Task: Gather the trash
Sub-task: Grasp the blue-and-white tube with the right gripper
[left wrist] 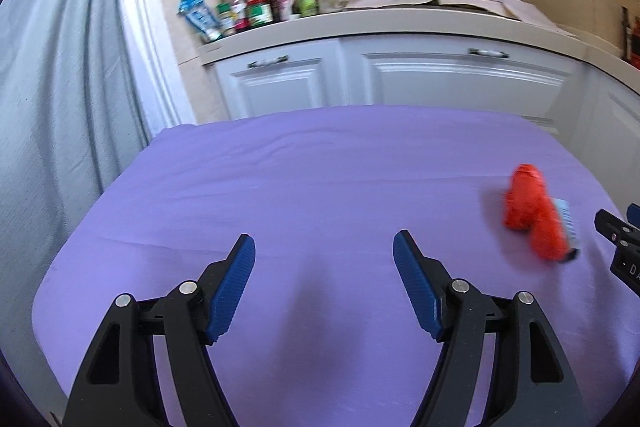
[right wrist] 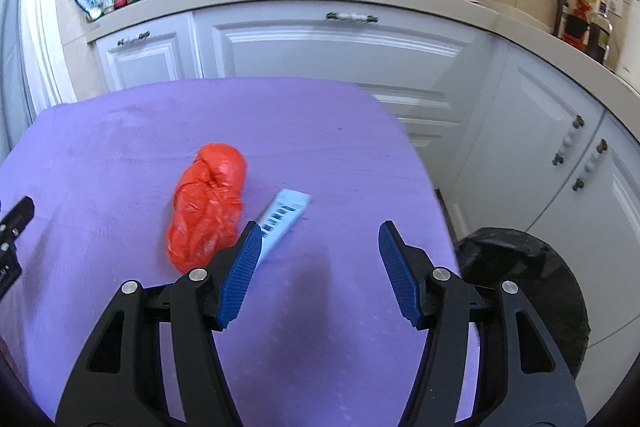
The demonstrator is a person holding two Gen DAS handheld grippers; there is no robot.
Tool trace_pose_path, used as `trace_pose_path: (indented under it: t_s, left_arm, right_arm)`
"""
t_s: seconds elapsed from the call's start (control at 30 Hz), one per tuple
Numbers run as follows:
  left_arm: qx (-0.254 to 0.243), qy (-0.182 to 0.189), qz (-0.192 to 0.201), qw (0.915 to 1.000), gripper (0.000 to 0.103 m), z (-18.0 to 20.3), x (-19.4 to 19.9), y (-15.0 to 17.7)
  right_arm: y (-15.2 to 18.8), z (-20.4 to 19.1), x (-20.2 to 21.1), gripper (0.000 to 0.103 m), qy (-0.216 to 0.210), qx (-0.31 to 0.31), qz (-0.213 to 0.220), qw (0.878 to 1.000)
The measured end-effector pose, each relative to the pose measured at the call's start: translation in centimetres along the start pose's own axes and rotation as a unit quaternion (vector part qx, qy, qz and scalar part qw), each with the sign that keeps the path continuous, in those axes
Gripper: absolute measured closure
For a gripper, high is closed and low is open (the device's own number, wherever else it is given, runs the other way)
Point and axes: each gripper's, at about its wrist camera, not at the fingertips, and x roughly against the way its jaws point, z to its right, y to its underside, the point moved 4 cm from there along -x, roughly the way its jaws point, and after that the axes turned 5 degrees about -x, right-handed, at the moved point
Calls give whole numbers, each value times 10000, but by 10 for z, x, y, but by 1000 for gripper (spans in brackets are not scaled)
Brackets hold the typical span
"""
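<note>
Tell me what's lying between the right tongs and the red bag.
A pale blue barcoded packet lies there, beside the red bag, its near end hidden behind one finger of the open right tongs. The right wrist view shows it.

The red bag (left wrist: 530,213) is motion-blurred and hides most of the pale barcoded packet (left wrist: 563,217). The black bin (right wrist: 532,291) is partly hidden behind the bench (right wrist: 120,147).

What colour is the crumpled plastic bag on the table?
Bright red-orange plastic bag; clearest in the right wrist view.
</note>
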Motion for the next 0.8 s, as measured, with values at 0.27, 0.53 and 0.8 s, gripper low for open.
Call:
trace_pose_path:
  t_s: [0.27,0.53,0.8]
  left_arm:
    - [120,-76,-109,9998,32,-22,-17,1]
    - [161,60,-164,9997,32,-21,-24,0]
    - [103,251,-187,9995,32,-3,-23,-2]
  right_arm:
    - [-1,-17,-28,45,88,143,-481,9987]
    - [6,-16,-36,79,-45,217,-758,9969]
    - [5,-5,-32,95,-56,186,-664,9976]
